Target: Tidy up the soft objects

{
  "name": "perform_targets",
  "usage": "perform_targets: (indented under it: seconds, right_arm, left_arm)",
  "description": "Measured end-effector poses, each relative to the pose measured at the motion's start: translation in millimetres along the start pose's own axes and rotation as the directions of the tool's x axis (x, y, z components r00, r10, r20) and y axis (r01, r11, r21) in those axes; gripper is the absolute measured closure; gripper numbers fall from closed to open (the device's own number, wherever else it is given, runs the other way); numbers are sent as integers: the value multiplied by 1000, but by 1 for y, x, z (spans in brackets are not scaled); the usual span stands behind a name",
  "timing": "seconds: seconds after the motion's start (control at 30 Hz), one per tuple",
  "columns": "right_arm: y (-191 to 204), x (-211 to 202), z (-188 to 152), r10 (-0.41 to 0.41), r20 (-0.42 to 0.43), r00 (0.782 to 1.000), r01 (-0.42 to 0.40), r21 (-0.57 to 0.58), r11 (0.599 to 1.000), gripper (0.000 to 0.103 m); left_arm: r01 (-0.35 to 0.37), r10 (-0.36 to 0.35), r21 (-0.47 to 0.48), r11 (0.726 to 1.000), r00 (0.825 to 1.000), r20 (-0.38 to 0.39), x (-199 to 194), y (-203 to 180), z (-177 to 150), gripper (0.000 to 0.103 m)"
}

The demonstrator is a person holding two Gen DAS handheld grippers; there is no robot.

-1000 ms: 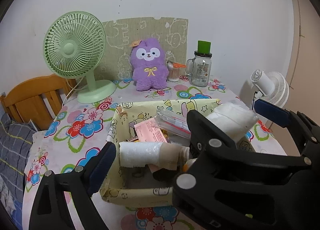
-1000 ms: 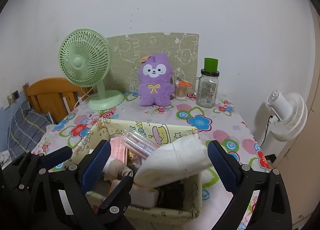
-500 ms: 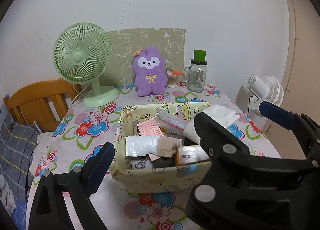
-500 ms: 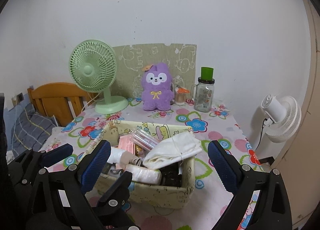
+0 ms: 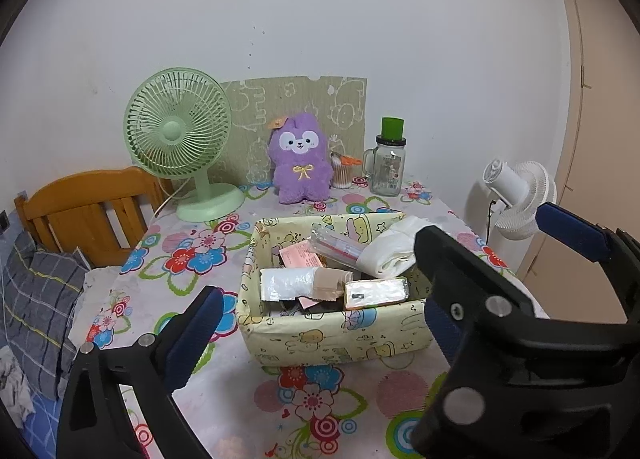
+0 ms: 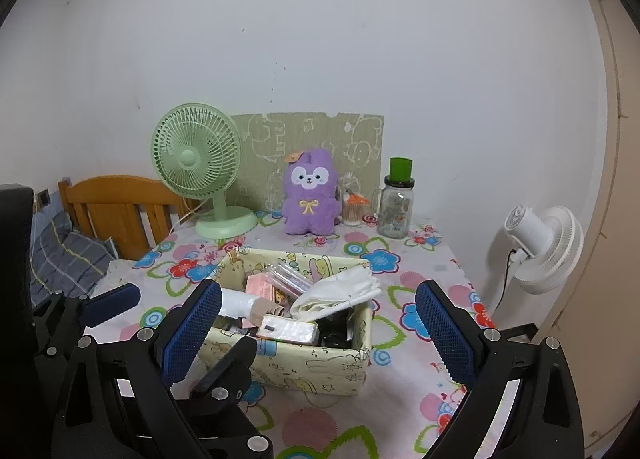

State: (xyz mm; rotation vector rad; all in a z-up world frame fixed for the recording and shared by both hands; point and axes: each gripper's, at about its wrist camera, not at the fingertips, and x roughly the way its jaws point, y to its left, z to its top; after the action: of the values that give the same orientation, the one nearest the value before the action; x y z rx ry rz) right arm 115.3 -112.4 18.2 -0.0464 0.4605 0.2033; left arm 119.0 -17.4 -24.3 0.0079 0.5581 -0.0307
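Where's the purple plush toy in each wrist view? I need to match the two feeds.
Left wrist: purple plush toy stands centre-left, at the table's back edge, behind the yellow fabric basket.
Right wrist: purple plush toy stands just left of centre, again behind the basket.
Shared landmark: the green desk fan, to its left.

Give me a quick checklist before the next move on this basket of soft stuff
1. Left gripper open, nothing between its jaws, which have just been opening: ok.
2. Right gripper open and empty: ok.
3. Basket upright on the table: ok.
4. White cloth bundle inside the basket: not ok, it overhangs the rim.
5. Purple plush in the basket: not ok, it stands by the wall.
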Motion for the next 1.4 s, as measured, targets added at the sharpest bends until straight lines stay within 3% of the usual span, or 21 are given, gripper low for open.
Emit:
perform_targets:
  seconds: [0.7, 1.07, 1.4]
  right_arm:
    - [-19, -56, -7, -79, 37, 996, 79, 12, 997, 4]
    - [-30, -84, -18, -85, 39, 996, 84, 42, 996, 4]
    - [-32, -98, -26, -75, 42, 996, 71, 76, 995, 4]
  left_arm:
    - [-28, 28, -3, 1000, 998, 50, -49, 5, -10, 0]
    - [-69, 70, -12, 998, 995, 70, -74, 15, -22, 0]
    - [-50, 52, -16, 999, 993, 104, -97, 13, -26, 0]
